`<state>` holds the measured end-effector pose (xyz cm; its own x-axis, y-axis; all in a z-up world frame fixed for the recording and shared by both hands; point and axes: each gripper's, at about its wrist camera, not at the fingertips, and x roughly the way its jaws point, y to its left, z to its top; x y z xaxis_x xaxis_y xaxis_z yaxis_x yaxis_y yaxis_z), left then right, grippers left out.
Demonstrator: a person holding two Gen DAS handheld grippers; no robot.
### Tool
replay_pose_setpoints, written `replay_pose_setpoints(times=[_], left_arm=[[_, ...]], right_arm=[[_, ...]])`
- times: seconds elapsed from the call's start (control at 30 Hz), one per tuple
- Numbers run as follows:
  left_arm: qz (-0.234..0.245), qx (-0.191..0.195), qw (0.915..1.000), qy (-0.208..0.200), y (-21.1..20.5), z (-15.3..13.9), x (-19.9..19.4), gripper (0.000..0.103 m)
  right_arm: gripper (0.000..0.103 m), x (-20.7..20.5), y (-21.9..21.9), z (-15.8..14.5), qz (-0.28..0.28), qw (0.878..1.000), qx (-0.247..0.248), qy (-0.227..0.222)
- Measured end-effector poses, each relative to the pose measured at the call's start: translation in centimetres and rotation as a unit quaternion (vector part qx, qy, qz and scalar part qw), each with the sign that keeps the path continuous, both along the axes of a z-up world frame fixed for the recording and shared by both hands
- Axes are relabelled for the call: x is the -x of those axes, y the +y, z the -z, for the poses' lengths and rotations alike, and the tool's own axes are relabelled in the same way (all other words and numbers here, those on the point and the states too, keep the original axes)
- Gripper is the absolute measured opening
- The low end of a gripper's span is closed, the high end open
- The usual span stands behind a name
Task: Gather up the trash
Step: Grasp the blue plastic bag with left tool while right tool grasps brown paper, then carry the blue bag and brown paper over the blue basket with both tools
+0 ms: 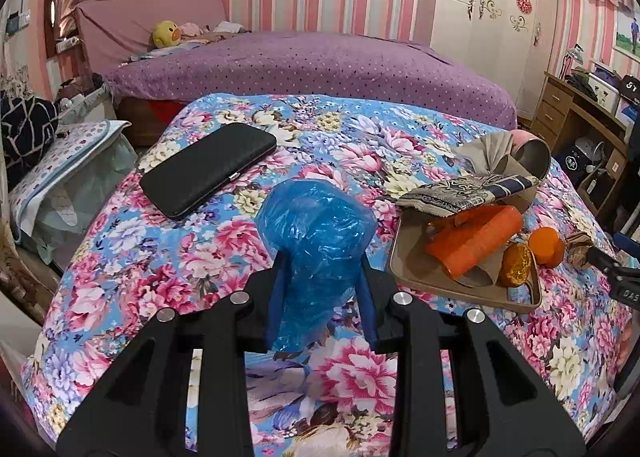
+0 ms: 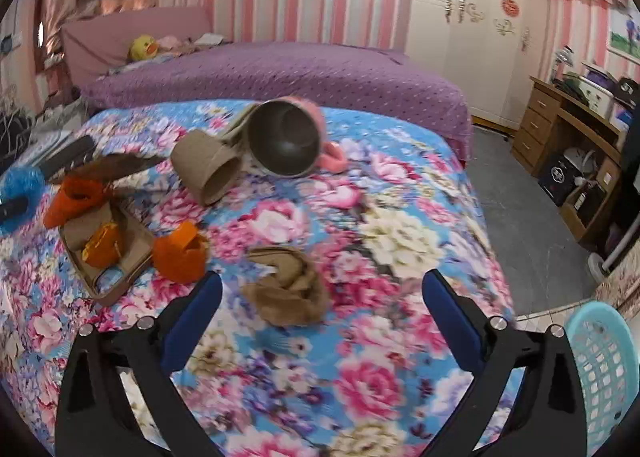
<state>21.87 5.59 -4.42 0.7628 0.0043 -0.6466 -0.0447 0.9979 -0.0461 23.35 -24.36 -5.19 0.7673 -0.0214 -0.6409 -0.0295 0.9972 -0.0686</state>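
In the left wrist view, our left gripper (image 1: 323,277) is clamped on a crumpled blue plastic bag (image 1: 316,241), its blue pads pressing both sides of the wad above the floral bedspread (image 1: 160,265). At ten o'clock from the bag lies a black wallet (image 1: 208,171). At three o'clock sits a tan tray (image 1: 460,289) holding an orange tube (image 1: 476,241) and a piece of orange peel (image 1: 516,265), with an orange (image 1: 546,247) just beside its far edge. A patterned cloth (image 1: 468,191) drapes over the tray's back end.

In the right wrist view, which is blurred, our right gripper (image 2: 322,317) stands wide open with nothing pressed between its pads. A crumpled brown paper (image 2: 288,289) lies on the bedspread between the fingers, apart from both. At twelve o'clock a metal cup (image 2: 284,141) lies on its side beside a cardboard tube (image 2: 206,167). At ten o'clock is the tray. A light blue basket (image 2: 600,369) shows at four o'clock, off the bed.
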Motion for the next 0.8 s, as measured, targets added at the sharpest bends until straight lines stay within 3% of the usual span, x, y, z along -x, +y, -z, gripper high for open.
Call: replay_pose_setpoints(times=[0.1, 0.17, 0.43, 0.8], left_arm=[[-0.005, 0.006, 1.0000, 0.004, 0.2, 0.0, 0.0, 0.030], [-0.006, 0.008, 0.9999, 0.003, 0.3, -0.1, 0.1, 0.030], [-0.010, 0.012, 0.9998, -0.009, 0.3, -0.8, 0.9, 0.030], [-0.004, 0.003, 0.9991, -0.042, -3.6, -2.9, 3.4, 0.030]], right_arm=[[0.078, -0.9, 1.0, 0.8, -0.017, 1.000, 0.002, 0.024], [0.053, -1.3, 1.7, 1.4, -0.031, 0.999, 0.004, 0.043], [0.052, 0.1, 1.3, 0.1, -0.037, 0.999, -0.006, 0.006], [0.052, 3.1, -3.7, -2.2, -0.006, 0.999, -0.010, -0.033]])
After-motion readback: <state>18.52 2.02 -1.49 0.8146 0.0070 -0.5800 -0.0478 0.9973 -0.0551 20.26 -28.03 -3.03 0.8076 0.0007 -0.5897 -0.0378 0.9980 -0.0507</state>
